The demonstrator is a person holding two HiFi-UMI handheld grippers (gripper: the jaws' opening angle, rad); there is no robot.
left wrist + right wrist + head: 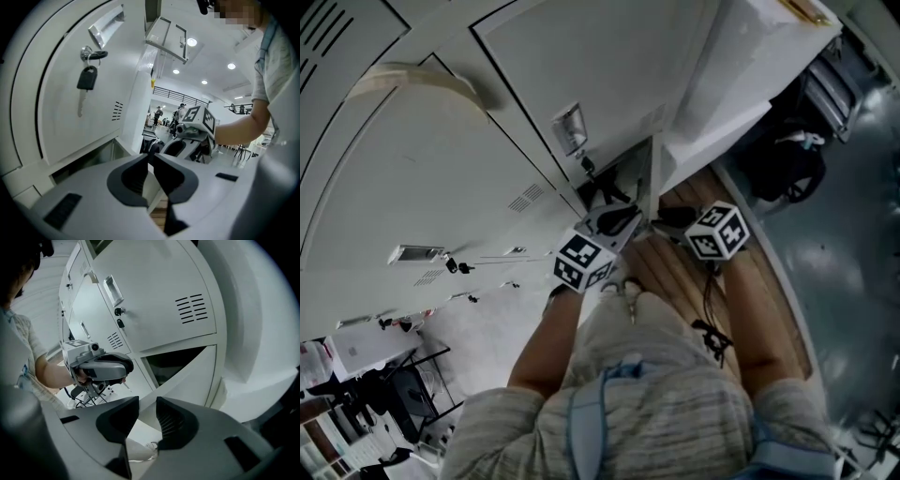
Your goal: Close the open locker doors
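Note:
The bottom locker's white door [653,178] stands ajar, with the dark inside [176,363] showing behind the door [187,380]. My left gripper [623,221] is low beside it, jaws shut, tips touching [149,158]; the door's free edge [152,187] shows in the slit under them. My right gripper [671,217] hangs just right of the door, open by a narrow gap [147,405] with the door panel seen through it. Each gripper appears in the other's view: the right gripper [180,143] and the left gripper [117,369]. Higher up, another locker door [741,66] swings wide open.
Shut lockers fill the left wall, one with a black key [86,77] hanging in its lock. A wooden strip [675,277] runs along the locker base. A black bag [787,171] lies on the grey floor to the right. Shelving clutter [375,412] sits lower left.

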